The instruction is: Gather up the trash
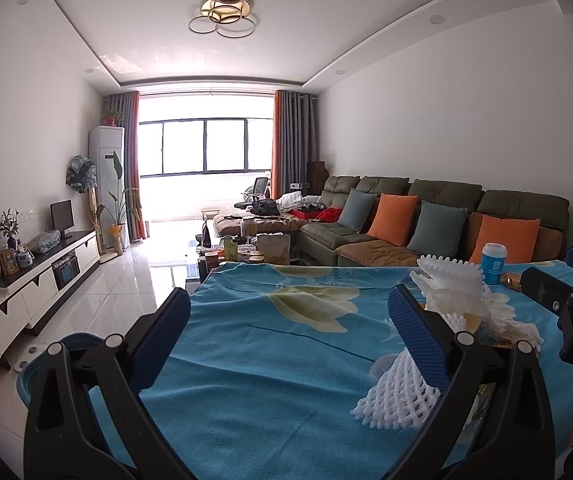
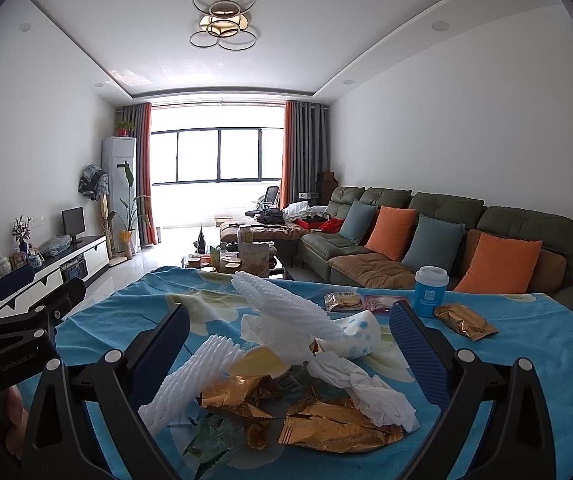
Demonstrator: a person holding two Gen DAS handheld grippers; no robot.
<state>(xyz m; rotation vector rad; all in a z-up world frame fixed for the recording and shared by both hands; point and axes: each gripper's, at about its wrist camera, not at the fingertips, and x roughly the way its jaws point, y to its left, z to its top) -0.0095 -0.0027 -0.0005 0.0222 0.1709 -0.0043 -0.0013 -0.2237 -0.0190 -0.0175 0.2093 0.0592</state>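
Note:
A heap of trash lies on the table's blue flowered cloth [image 2: 526, 360]: white foam fruit nets [image 2: 190, 376], gold foil wrappers [image 2: 326, 424], crumpled tissue [image 2: 370, 392] and a dotted paper cup [image 2: 356, 332]. My right gripper [image 2: 290, 344] is open, its blue fingers standing either side of the heap. My left gripper [image 1: 290, 320] is open over bare cloth. One foam net [image 1: 398, 392] lies against its right finger [image 1: 416, 324], and the heap [image 1: 458, 296] sits just beyond. Each gripper shows at the edge of the other's view, the left gripper [image 2: 42, 286] and the right gripper [image 1: 566, 276].
A blue lidded cup [image 2: 429, 290], a gold packet [image 2: 464, 322] and two snack packets [image 2: 342, 300] lie at the table's far right. A blue basin [image 1: 30, 376] sits below the table's left edge. Beyond are a cluttered coffee table [image 1: 246, 252], a sofa [image 1: 446, 208] and a TV cabinet [image 1: 46, 276].

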